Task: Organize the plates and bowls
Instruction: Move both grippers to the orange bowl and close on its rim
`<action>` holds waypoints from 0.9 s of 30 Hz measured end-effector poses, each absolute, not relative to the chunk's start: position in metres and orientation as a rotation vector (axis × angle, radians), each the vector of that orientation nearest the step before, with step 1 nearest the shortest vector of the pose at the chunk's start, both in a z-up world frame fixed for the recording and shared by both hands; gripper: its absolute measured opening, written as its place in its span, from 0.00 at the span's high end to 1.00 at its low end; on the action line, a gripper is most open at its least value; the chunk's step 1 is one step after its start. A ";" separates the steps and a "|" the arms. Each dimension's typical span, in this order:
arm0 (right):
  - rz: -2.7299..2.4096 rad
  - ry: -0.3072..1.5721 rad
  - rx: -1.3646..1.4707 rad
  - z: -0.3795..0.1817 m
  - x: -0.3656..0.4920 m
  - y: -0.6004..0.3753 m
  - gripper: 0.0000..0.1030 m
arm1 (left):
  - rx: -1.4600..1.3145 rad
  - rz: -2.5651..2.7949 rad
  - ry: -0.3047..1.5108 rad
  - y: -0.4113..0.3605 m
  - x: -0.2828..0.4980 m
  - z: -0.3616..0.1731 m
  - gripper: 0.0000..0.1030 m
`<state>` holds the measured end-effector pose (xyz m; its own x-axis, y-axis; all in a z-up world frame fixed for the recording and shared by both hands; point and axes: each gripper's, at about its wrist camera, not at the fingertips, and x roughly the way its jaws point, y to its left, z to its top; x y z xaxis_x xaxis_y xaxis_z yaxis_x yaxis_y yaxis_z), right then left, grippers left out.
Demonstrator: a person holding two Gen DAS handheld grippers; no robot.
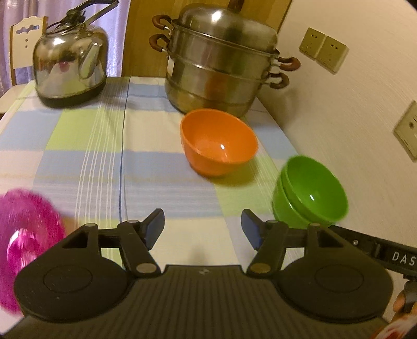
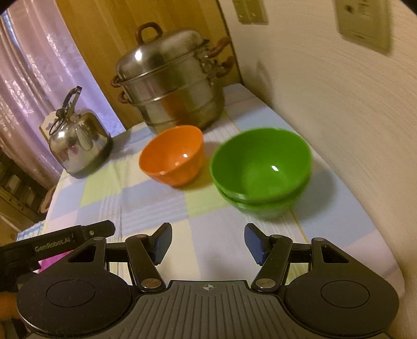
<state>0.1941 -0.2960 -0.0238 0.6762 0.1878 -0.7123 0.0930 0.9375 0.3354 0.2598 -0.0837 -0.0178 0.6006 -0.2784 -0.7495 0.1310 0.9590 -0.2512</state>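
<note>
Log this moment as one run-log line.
left claw open, empty | right claw open, empty | green bowls stacked | orange bowl alone beside them

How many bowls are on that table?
3: an orange bowl before the steel pot, and two green bowls stacked together near the wall. More may lie out of view.

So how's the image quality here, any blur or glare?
Left wrist view: pink plate at the left edge smeared by motion blur; glare spots on the kettle. Right wrist view: green bowls and wall socket blurred; fisheye bends the wall.
</note>
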 end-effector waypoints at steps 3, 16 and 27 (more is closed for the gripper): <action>0.067 0.825 0.342 -0.024 0.220 -0.291 0.40 | -0.175 -0.237 0.893 -0.082 0.286 -0.019 0.40; 0.088 0.830 0.228 -0.042 0.351 -0.279 0.51 | -0.167 -0.264 0.910 -0.084 0.390 -0.045 0.53; 0.089 0.935 0.114 -0.077 0.421 -0.273 0.64 | -0.217 -0.261 0.947 -0.090 0.438 -0.087 0.74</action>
<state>0.4215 -0.2728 -0.0773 0.5912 0.1254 -0.7967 -0.0267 0.9903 0.1360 0.4378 -0.0896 -0.0869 0.5566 -0.3138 -0.7692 0.1251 0.9470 -0.2958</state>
